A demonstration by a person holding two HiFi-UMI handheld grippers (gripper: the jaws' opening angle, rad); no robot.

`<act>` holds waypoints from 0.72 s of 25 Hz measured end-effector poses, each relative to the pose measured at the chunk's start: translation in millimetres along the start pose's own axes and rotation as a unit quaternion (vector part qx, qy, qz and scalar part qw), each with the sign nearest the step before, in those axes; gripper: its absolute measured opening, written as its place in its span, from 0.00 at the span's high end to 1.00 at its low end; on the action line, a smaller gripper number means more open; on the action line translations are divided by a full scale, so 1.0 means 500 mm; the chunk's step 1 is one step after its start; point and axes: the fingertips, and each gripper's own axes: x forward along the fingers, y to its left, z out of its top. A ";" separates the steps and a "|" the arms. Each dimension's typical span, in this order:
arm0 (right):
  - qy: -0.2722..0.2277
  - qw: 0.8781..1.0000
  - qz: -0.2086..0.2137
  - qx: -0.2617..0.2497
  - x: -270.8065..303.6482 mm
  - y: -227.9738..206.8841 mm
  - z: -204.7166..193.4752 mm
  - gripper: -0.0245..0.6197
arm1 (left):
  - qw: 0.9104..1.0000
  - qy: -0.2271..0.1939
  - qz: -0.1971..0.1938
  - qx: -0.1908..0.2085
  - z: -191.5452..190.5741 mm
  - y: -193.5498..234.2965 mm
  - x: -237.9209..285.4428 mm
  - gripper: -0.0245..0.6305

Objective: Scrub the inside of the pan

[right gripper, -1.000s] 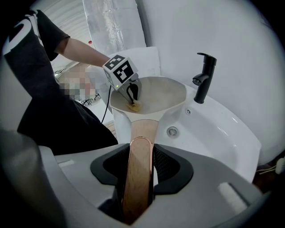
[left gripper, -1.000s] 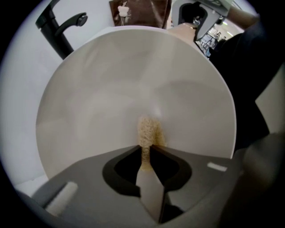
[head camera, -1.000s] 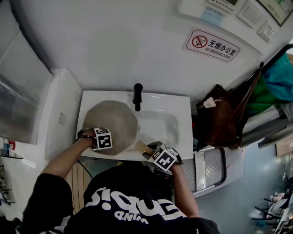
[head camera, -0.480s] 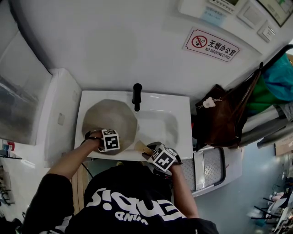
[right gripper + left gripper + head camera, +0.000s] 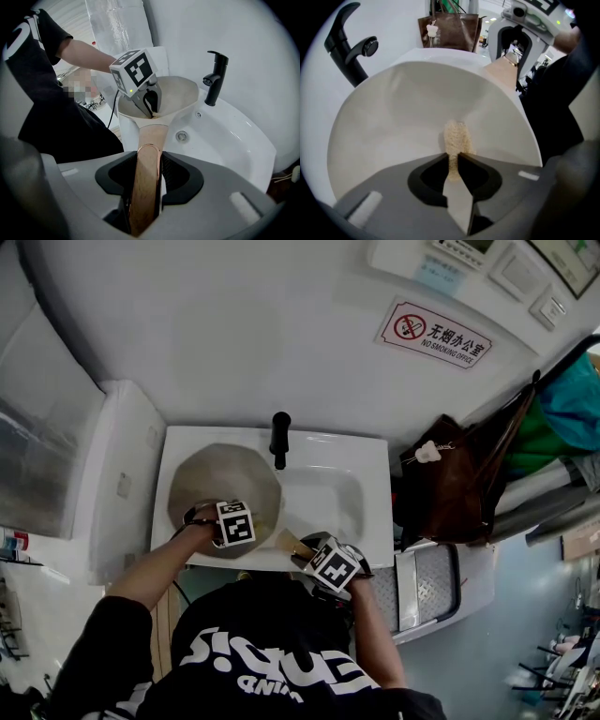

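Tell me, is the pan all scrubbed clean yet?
Not sure yet. Set up: the right hand-held gripper clamps the pan's wooden handle, holding the pan over the sink. In hand: the left hand-held gripper pinches a beige scrub pad against the pan's inside. Left: the inside looks pale and plain, without visible dirt or foam, so how much scrubbing remains can't be told.

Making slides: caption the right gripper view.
Right gripper holds the wooden handle over the sink; left gripper presses a scrub pad into the pan.
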 end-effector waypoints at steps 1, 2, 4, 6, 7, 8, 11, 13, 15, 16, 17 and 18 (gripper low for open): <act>-0.001 1.000 0.001 0.002 0.002 0.000 -0.002 0.71 | 1.000 -0.005 0.004 -0.004 0.008 0.007 0.000 0.87; -0.001 1.000 0.002 0.005 0.005 0.000 -0.005 0.71 | 1.000 -0.011 0.009 -0.009 0.015 0.015 0.000 0.87; 0.000 1.000 0.003 0.007 0.010 0.001 -0.009 0.71 | 0.999 -0.021 0.019 -0.020 0.028 0.031 -0.002 0.87; 0.003 1.000 0.002 0.006 0.010 0.001 -0.012 0.71 | 0.999 -0.028 0.030 -0.028 0.037 0.046 -0.003 0.87; 0.005 1.000 0.002 0.007 0.011 0.001 -0.013 0.71 | 0.998 -0.031 0.036 -0.030 0.041 0.053 -0.003 0.87; 0.005 1.000 0.003 0.007 0.011 0.001 -0.014 0.71 | 0.998 -0.034 0.041 -0.033 0.045 0.061 -0.003 0.87; 0.006 1.000 0.003 0.008 0.011 0.001 -0.017 0.71 | 0.997 -0.041 0.056 -0.040 0.055 0.086 -0.004 0.87; 0.006 1.000 0.002 0.009 0.012 0.000 -0.018 0.71 | 0.996 -0.043 0.067 -0.042 0.058 0.103 -0.005 0.87; 0.005 1.000 0.000 0.009 0.014 0.000 -0.018 0.71 | 0.995 -0.044 0.079 -0.043 0.059 0.121 -0.006 0.87; 0.004 1.000 0.000 0.009 0.015 0.001 -0.018 0.71 | 0.994 -0.044 0.086 -0.045 0.058 0.129 -0.007 0.87; 0.005 1.000 0.000 0.010 0.015 0.002 -0.018 0.71 | 0.994 -0.045 0.092 -0.047 0.057 0.136 -0.008 0.87; 0.005 1.000 0.000 0.010 0.016 0.002 -0.018 0.71 | 0.993 -0.046 0.098 -0.049 0.056 0.143 -0.009 0.87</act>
